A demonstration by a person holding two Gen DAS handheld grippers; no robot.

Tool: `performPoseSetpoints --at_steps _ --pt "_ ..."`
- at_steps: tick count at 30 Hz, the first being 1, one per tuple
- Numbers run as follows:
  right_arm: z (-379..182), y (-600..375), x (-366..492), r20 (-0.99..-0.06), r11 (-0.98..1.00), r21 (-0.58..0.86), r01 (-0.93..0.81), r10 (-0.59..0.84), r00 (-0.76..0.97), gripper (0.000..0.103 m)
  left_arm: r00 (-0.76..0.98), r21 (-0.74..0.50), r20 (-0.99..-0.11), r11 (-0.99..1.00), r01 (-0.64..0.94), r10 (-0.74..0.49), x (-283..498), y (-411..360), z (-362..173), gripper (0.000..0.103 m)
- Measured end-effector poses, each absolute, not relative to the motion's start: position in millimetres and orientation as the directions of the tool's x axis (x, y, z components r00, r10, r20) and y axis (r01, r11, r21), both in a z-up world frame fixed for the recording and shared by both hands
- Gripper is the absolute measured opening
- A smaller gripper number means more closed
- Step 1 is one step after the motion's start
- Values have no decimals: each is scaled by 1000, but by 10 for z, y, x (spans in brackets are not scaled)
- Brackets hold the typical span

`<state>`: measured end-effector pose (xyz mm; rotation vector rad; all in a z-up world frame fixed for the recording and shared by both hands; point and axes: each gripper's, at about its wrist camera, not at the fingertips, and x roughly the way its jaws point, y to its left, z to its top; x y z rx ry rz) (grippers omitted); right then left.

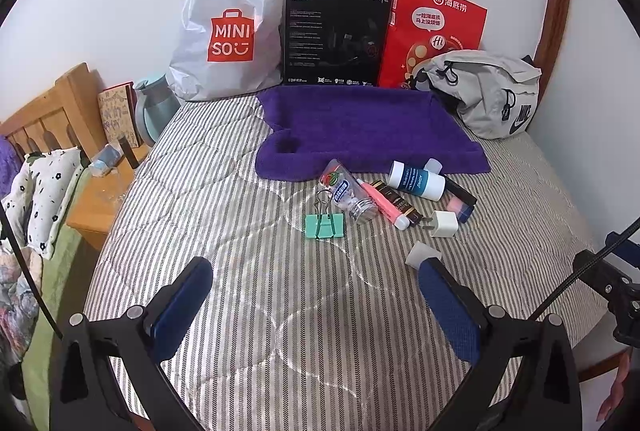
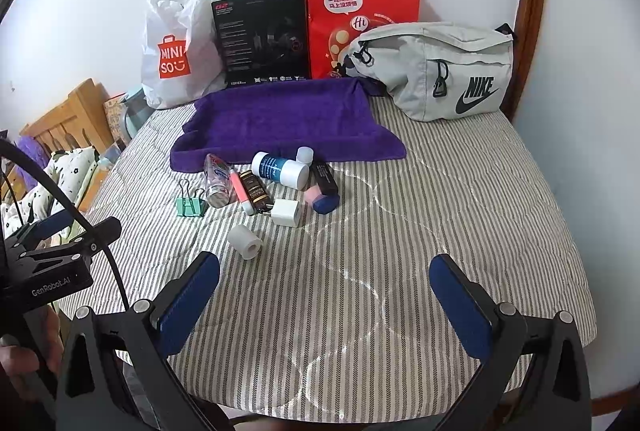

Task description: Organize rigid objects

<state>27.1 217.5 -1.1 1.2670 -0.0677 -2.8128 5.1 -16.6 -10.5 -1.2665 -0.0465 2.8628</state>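
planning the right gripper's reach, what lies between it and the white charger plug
In the right wrist view, a small white roll lies just left of that line; otherwise only striped bedding separates the right gripper and white charger plug.

The left gripper [image 1: 316, 295] hangs wide open over the striped bed [image 1: 248, 271] — small things lie near a purple towel [image 1: 360, 127].

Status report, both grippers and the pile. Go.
Left gripper open, empty, above the bedspread. Right gripper open, empty. Small items untouched beside the purple towel; white cap nearest. Nothing in the way.
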Motion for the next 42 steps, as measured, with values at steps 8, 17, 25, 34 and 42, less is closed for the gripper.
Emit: performPoseSetpoints --at_steps 8,17,25,34,42 --pt "-14 2189 274 -750 -998 64 26 -65 -658 103 -670 -25 -742 -1000 1 18 41 -158 -105 103" --pt "-9 2210 271 -748 -998 61 24 -62 -661 103 -672 -20 -740 -1000 -7 19 20 -131 -76 103" --pt "-11 2187 265 -748 -998 60 32 -66 -660 103 -671 -18 -741 -1000 -9 20 7 -120 -69 103" --pt "-37 2216 226 -753 -998 58 29 -63 -655 103 -656 -29 -754 -1000 -8 27 -85 -128 -116 103" --pt "-224 2227 105 -765 -996 56 65 -85 -639 103 -611 -32 -791 -999 3 23 -275 -110 -360 103"
